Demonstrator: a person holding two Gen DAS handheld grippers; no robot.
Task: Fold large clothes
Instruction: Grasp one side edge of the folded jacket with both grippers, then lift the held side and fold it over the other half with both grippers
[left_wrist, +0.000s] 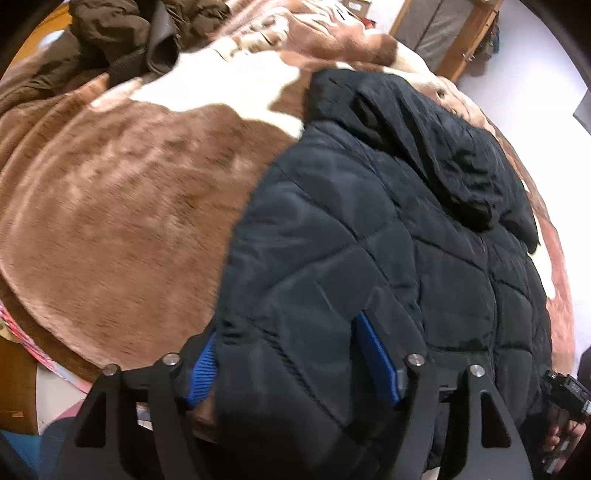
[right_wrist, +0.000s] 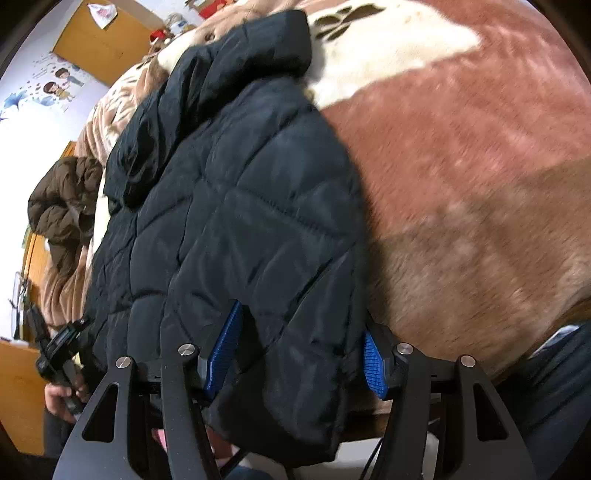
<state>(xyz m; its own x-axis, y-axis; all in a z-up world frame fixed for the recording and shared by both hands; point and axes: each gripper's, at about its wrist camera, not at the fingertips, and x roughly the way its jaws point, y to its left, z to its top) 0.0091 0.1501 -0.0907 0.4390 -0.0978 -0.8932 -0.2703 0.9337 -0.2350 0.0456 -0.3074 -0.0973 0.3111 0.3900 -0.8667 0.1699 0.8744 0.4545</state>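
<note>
A black quilted jacket (left_wrist: 369, 221) lies spread flat on a bed, with its hood (left_wrist: 443, 147) at the far end. My left gripper (left_wrist: 288, 343) straddles the near hem at the jacket's left edge. Its blue pads (left_wrist: 376, 358) stand wide apart, with puffy fabric loose between them. In the right wrist view the same jacket (right_wrist: 229, 184) runs away from me. My right gripper (right_wrist: 299, 332) sits over the hem's right corner, open, one pad (right_wrist: 375, 363) just off the edge. Each view shows the other hand-held gripper (left_wrist: 565, 391) (right_wrist: 59, 350) at the side.
A plush brown and white blanket (left_wrist: 110, 203) (right_wrist: 461, 166) covers the bed. A brown puffer coat (left_wrist: 110, 37) (right_wrist: 62, 206) is heaped at the far corner. Wooden furniture (left_wrist: 461, 37) (right_wrist: 99, 40) stands by the wall. A person's jeans (right_wrist: 554, 369) press against the near bed edge.
</note>
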